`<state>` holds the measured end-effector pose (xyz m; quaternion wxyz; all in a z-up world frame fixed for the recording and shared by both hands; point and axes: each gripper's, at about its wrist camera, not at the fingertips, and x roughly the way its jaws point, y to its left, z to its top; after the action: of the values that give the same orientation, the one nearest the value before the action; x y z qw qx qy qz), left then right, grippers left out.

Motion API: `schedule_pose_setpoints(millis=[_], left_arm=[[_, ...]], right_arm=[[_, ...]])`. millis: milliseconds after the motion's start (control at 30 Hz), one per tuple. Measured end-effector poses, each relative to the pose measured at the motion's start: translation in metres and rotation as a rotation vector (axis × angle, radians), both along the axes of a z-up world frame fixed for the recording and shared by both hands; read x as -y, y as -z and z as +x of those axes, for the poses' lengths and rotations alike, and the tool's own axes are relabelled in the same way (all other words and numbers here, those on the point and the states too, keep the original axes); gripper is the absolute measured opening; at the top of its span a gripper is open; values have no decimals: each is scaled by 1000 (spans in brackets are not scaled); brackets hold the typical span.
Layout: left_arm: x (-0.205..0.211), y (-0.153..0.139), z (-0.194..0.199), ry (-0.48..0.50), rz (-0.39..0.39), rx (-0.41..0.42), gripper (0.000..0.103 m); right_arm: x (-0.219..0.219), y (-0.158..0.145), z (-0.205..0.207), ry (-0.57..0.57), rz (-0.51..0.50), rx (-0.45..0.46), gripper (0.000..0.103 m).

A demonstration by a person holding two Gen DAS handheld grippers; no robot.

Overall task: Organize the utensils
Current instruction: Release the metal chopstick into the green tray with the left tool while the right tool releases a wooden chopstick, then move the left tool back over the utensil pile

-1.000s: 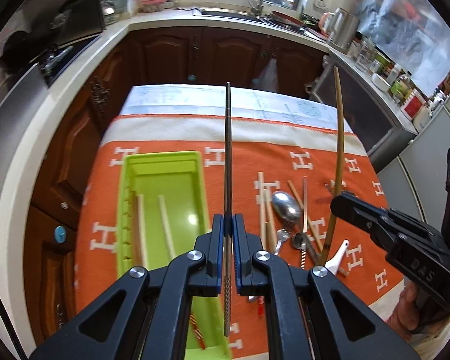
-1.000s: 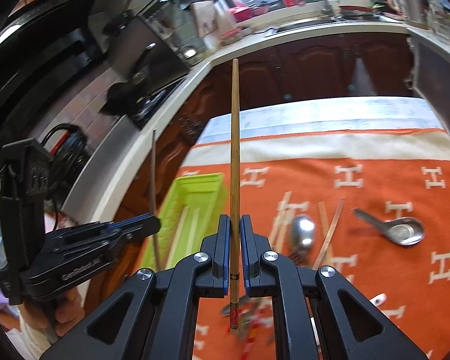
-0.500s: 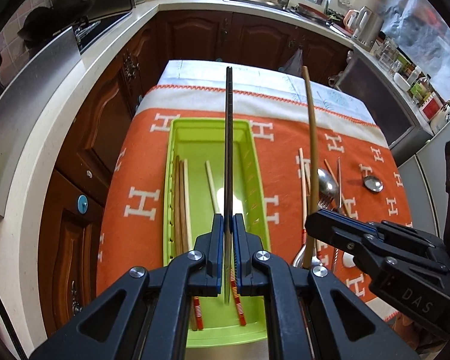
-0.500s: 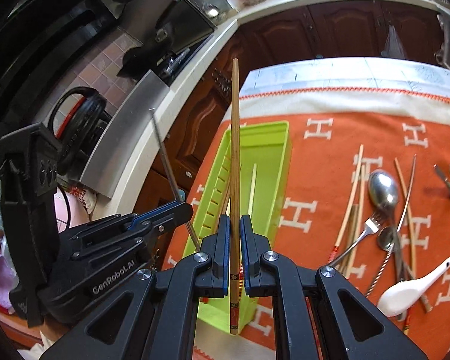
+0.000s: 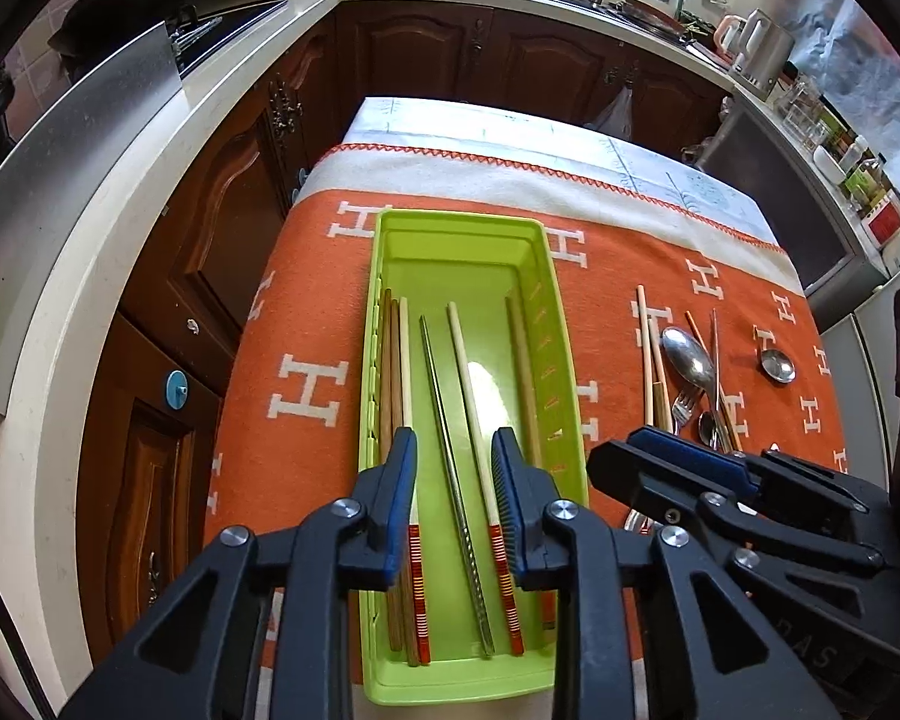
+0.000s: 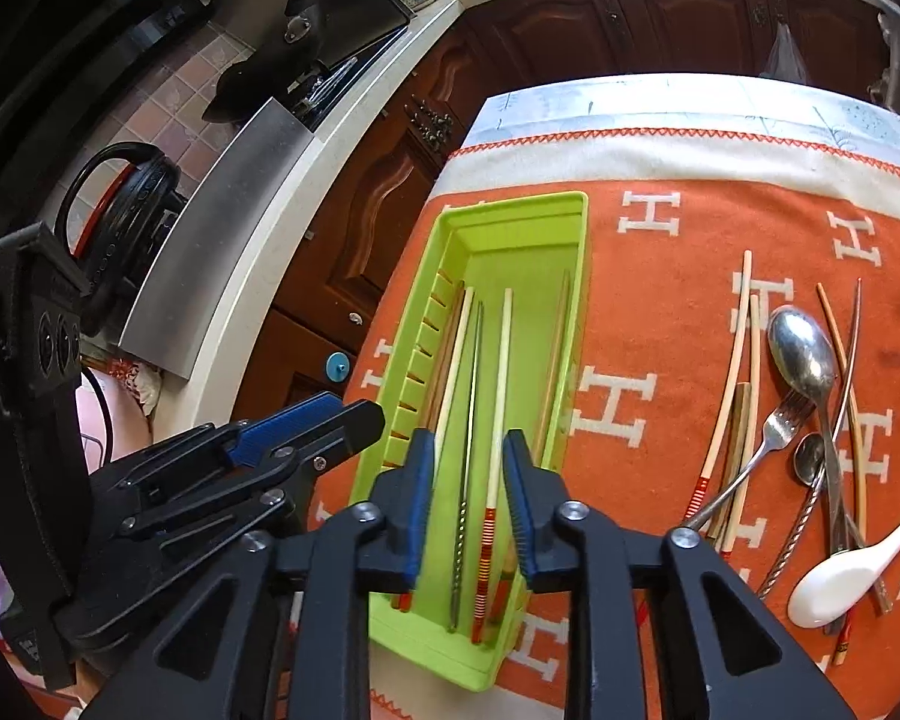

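Note:
A lime green tray (image 5: 546, 276) lies lengthwise on the orange cloth and holds several chopsticks. Among them are a metal chopstick (image 5: 444, 408) in the middle and a brown wooden chopstick (image 5: 522, 360) along the right wall. My left gripper (image 5: 453, 474) hovers over the tray's near end, jaws opening, nothing pressed between the pads. My right gripper (image 6: 468, 456) hangs over the same end, also opening and holding nothing. The metal chopstick (image 6: 471, 396) and a white chopstick (image 6: 498, 396) lie in the tray below it. Each gripper shows in the other's view, the right gripper (image 5: 678, 462) and the left gripper (image 6: 324, 420).
Loose utensils lie on the cloth right of the tray: pale chopsticks (image 6: 732, 372), a large metal spoon (image 6: 804, 348), a fork (image 6: 774, 426), a white ceramic spoon (image 6: 840, 582) and a small metal spoon (image 5: 777, 363). Wooden cabinets and a counter run along the table's left and far sides.
Both grippers were shut on upright chopsticks, metal in the left, wooden in the right. They moved over the tray, and now both jaws stand apart with those chopsticks lying in the tray.

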<state>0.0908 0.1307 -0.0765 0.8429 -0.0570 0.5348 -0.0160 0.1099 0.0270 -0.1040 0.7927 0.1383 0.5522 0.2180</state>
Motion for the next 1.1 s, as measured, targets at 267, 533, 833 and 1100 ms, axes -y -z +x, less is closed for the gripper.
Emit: schedule_pose_setpoints(millis=[267,533,833,1100], left_arm=[[3,-6,-1,-4,27,26,44],[13,-17,-5,14,45,59,53],[29,-23,-11,49,33,67,57],[57,-23,-13,115,50,66,58]], right_arm=[[12,-9,-6,6,6,17,26],[27,-17,-19,19,19,23,27],[66,-26,-40,57,22,36,28],[124,-32,-56,135,10,50,28]])
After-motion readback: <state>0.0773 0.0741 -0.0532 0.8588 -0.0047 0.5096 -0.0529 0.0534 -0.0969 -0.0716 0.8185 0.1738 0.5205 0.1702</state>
